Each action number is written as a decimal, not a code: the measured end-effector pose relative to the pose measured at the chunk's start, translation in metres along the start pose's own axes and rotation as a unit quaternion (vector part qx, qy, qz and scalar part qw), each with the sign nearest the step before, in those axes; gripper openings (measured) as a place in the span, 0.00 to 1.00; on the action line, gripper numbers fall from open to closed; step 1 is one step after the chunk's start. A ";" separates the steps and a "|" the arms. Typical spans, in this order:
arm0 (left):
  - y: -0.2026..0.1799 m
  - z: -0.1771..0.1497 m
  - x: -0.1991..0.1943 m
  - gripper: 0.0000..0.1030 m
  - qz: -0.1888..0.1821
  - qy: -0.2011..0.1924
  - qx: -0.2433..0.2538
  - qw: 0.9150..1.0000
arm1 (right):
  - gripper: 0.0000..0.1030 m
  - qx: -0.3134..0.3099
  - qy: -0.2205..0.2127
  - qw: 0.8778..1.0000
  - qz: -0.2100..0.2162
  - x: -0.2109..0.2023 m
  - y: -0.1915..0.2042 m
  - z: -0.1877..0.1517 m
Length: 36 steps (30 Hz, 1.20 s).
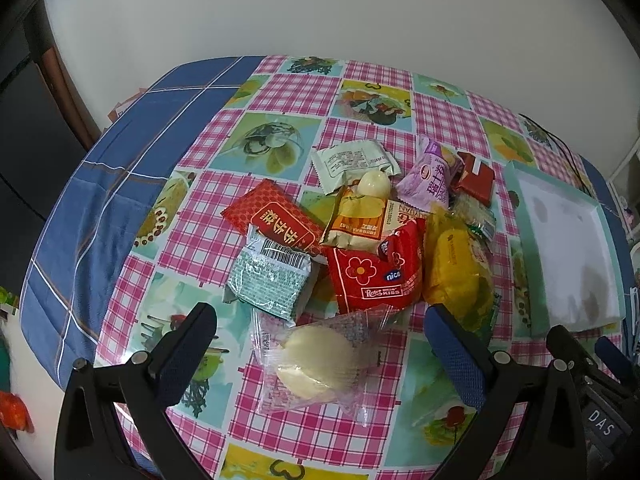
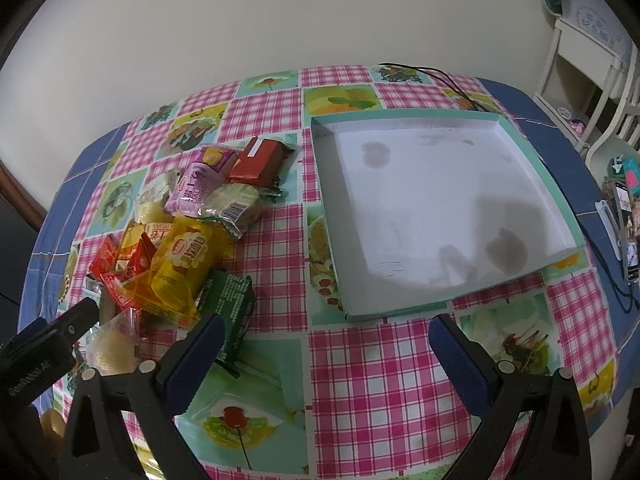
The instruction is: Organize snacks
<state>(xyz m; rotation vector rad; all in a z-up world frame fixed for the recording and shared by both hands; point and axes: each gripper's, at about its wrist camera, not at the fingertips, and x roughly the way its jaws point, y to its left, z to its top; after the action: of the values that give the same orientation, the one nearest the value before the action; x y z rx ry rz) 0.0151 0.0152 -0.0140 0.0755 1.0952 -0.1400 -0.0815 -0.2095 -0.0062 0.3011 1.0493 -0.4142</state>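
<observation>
A heap of wrapped snacks [image 1: 360, 232] lies mid-table; it shows at the left in the right wrist view [image 2: 180, 240]. Nearest my open left gripper [image 1: 320, 344] is a clear packet with a pale round pastry [image 1: 316, 364], lying between its fingers, untouched. Behind it are a silver-green packet [image 1: 268, 280], a red "nice" packet [image 1: 376, 280] and a yellow packet [image 1: 456, 272]. A shallow white box with teal rim [image 2: 440, 208] lies empty to the right; it shows at the right edge of the left wrist view [image 1: 568, 248]. My right gripper [image 2: 326, 344] is open, empty, just before the box's near edge, beside a dark green packet [image 2: 232, 308].
The table has a pink checked cloth with fruit pictures [image 2: 380, 380] over a blue cloth [image 1: 100, 200]. A black cable [image 2: 440, 76] lies behind the box. A phone and small items [image 2: 624, 220] sit at the table's right edge. A white wall stands behind.
</observation>
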 end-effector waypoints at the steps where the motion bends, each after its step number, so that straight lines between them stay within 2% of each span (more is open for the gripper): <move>1: 0.000 0.000 0.001 1.00 0.001 0.001 0.002 1.000 | 1.00 0.000 0.000 1.000 0.000 0.000 0.000 0.000; 16: -0.002 0.000 0.002 1.00 0.008 0.003 0.017 1.000 | 1.00 -0.006 0.002 1.000 -0.002 0.001 0.004 0.001; 36: 0.004 0.000 0.003 1.00 0.010 0.011 0.010 1.000 | 1.00 -0.004 0.001 1.000 0.001 -0.001 0.002 0.001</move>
<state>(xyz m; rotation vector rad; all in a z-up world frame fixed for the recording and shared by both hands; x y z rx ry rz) 0.0171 0.0185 -0.0164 0.1053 1.1143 -0.1321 -0.0801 -0.2080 -0.0045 0.2957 1.0524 -0.4084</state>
